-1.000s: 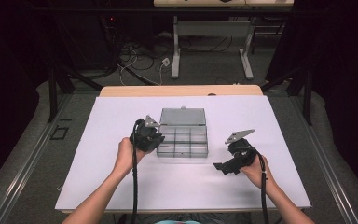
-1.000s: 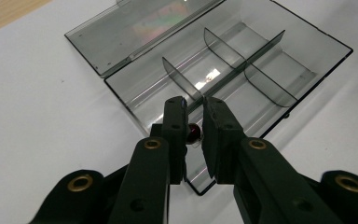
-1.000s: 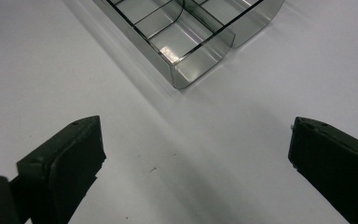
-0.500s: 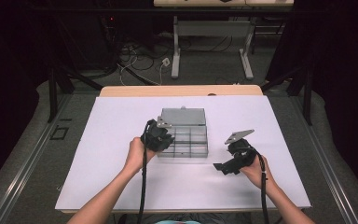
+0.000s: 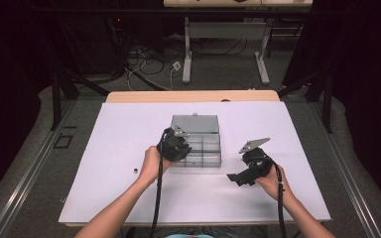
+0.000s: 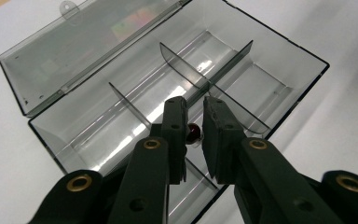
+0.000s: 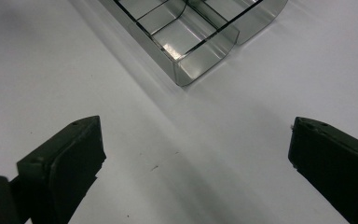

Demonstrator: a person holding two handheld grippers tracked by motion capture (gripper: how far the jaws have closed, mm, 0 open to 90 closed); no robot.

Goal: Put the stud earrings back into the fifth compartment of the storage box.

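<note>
My left claw [image 6: 193,119] pinches a small dark red bead [image 6: 193,132] over the open clear box [image 6: 279,70]. Next I should lower it into one compartment and let go. My right claw [image 7: 196,158] rests spread wide on the counter [image 7: 51,70].

I see thin smoky dividers [image 6: 205,77] and the raised clear lid [image 6: 88,42] hemming my left gripper [image 6: 193,122] above the open grey plastic box [image 6: 279,74]; bare white tabletop [image 7: 177,154] lies ahead of the right.

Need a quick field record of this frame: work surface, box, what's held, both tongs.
surface: white table
box: clear divided box, lid open and laid back
held item: small dark red bead
left tongs: shut on the bead, above the box's compartments
right tongs: open, nothing between the jaws, over bare table beside the box
</note>
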